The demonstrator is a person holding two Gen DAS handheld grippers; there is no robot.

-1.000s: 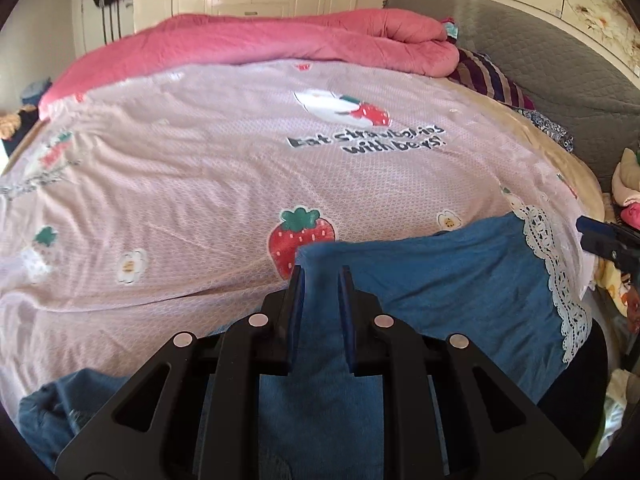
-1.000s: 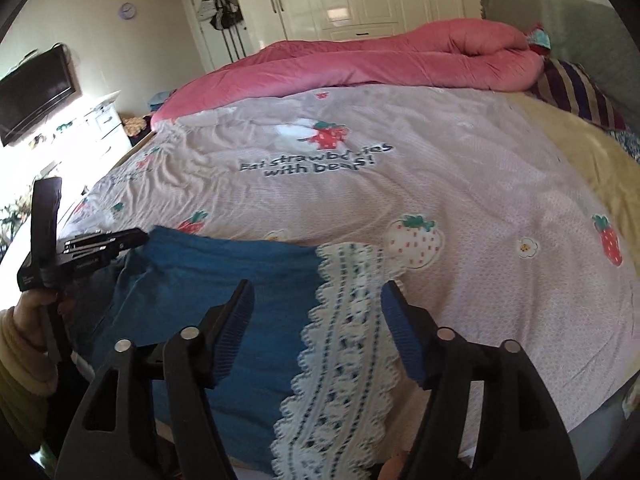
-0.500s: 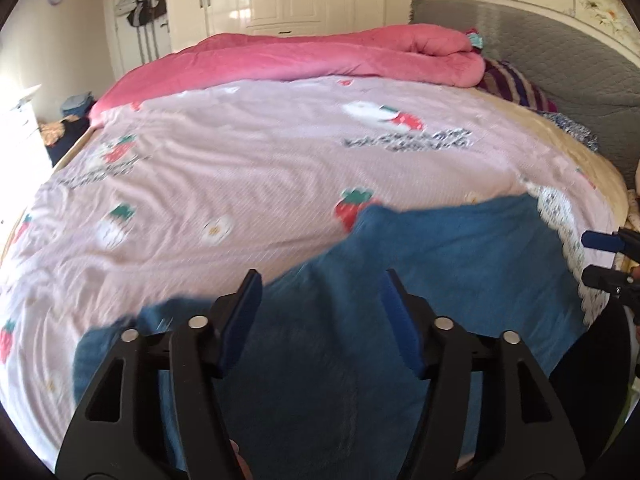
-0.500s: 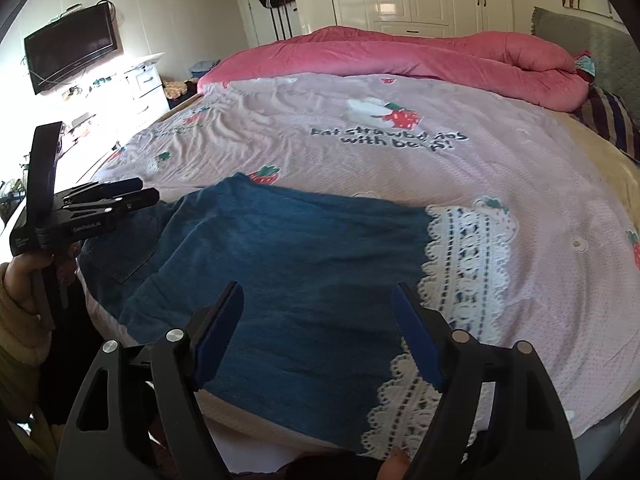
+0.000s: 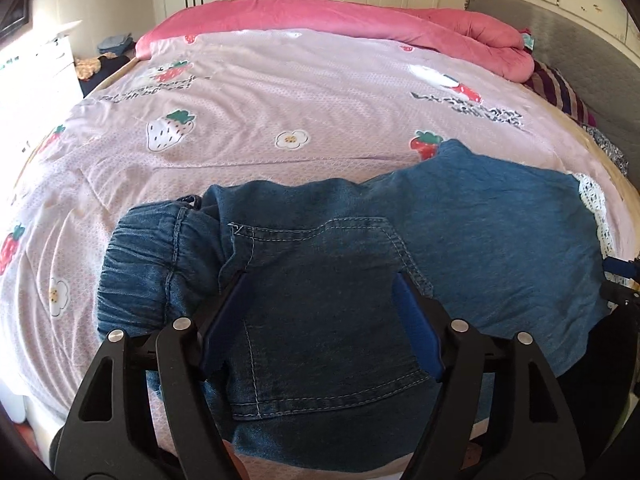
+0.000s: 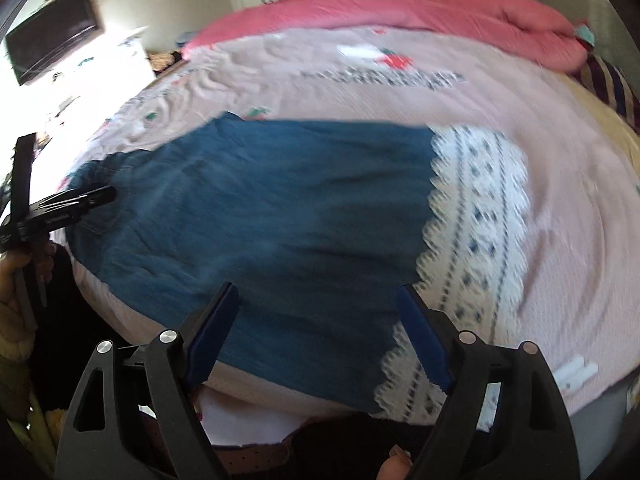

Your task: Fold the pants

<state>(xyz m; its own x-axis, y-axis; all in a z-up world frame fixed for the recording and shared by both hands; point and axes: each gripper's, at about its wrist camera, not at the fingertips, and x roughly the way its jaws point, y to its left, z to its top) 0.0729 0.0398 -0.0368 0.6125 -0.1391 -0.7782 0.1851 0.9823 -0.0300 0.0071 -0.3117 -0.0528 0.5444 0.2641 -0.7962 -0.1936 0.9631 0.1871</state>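
Blue denim pants [image 5: 460,236] lie flat along the near edge of the bed, their elastic waistband [image 5: 140,268] bunched at the left and a white lace hem [image 6: 476,216] at the right. My left gripper [image 5: 320,300] hovers over the back pocket [image 5: 320,280]; its jaws are opening and the pads are clear of the cloth. My right gripper [image 6: 320,312] hangs above the leg just left of the lace; its jaws are opening too, with nothing gripped. The left gripper [image 6: 68,206] also shows at the waist end in the blurred right wrist view.
The bed carries a pink strawberry-print sheet [image 5: 320,92] with a rolled red quilt [image 5: 360,20] at the far side. A grey headboard [image 5: 580,36] and a striped pillow [image 5: 560,92] are at the right. A dresser and wall TV [image 6: 52,32] stand beyond the left side.
The left gripper let go of the denim, opened wide and slid left to the waist and pocket. The right gripper widened a little and sank toward the leg near the lace.
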